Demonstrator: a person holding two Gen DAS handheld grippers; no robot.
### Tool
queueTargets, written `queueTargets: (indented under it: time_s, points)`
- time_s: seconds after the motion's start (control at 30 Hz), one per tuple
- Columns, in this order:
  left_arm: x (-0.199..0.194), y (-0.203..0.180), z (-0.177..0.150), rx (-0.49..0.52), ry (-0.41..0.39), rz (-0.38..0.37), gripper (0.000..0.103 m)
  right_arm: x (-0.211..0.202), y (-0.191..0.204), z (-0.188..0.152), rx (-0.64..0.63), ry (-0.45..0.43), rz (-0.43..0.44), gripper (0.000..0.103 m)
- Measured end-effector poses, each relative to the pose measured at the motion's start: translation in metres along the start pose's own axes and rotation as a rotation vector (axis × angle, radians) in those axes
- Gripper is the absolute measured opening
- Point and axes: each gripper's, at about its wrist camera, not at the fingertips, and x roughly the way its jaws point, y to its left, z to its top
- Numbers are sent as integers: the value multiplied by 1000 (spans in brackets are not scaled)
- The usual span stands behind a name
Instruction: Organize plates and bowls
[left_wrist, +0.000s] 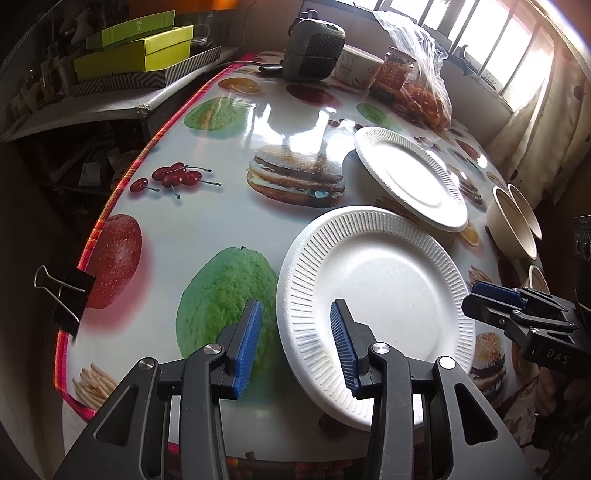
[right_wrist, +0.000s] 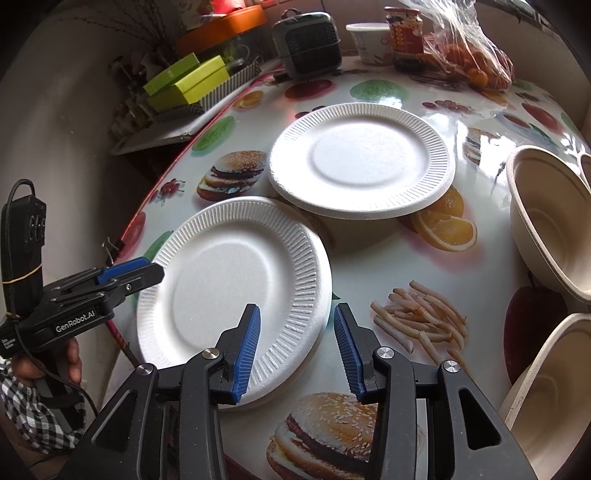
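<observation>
Both grippers, left (left_wrist: 295, 343) and right (right_wrist: 295, 347), stand with fingers apart, straddling the near plate's (right_wrist: 232, 273) opposite rims without pinching. Far plate (right_wrist: 360, 162) overlaps behind it, unstacked; bowls (right_wrist: 546, 218) lie beyond, seemingly unsorted.

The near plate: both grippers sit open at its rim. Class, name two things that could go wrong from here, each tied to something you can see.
1. The near plate overhangs the table edge; a nudge from the left gripper might tip it off.
2. The right gripper straddles only the thin rim, so closing could bend it.
3. The far plate lies close by; sliding could push it.
</observation>
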Motion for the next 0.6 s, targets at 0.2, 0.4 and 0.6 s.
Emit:
queueTargets:
  time_s: [0.2,0.4,0.6]
  points:
    - [-5,-2,6,10,-12,5,41,-9,-1,3,12,-33,1,46]
    - [-11,-9,19,28,-30,-13,41,-26,-6,13,13,-76,-2,46]
    - [-16,-20,41,47,-59,-33,41,-45,-18,29,20,-118,-29,46]
